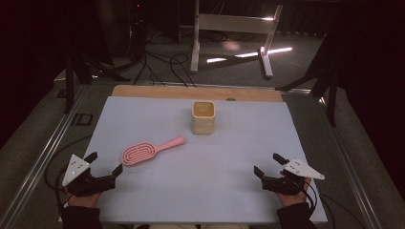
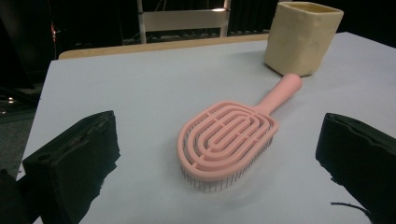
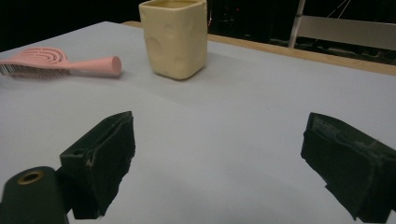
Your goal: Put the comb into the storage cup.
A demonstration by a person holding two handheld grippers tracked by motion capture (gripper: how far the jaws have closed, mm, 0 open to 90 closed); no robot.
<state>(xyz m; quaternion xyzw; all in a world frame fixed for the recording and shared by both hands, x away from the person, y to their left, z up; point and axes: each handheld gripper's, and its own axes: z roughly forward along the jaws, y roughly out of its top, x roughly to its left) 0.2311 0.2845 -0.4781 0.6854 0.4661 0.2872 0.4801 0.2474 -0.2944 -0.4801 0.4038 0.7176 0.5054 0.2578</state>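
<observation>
Brush (image 1: 143, 152) lying flat, bristles down, near the sheet's (image 1: 200, 191) left front corner, handle toward the cup (image 1: 203, 117) by the back edge. Left gripper (image 1: 102, 166) wide open just beside it, ready to grab. Right gripper (image 1: 267, 166) open too, holding nothing, near the right front corner.

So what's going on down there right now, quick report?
Left tool open, right tool open, both empty. Pink hairbrush flat on table, just ahead of left tool, untouched. Yellow cup beyond it; nothing blocking.

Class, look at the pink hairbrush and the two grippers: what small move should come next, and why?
Probably the left gripper should ease forward until its open jaws straddle the pink hairbrush. The brush lies bristles-down just ahead of it, untouched, handle pointing toward the cream cup; the right gripper sits far off.
</observation>
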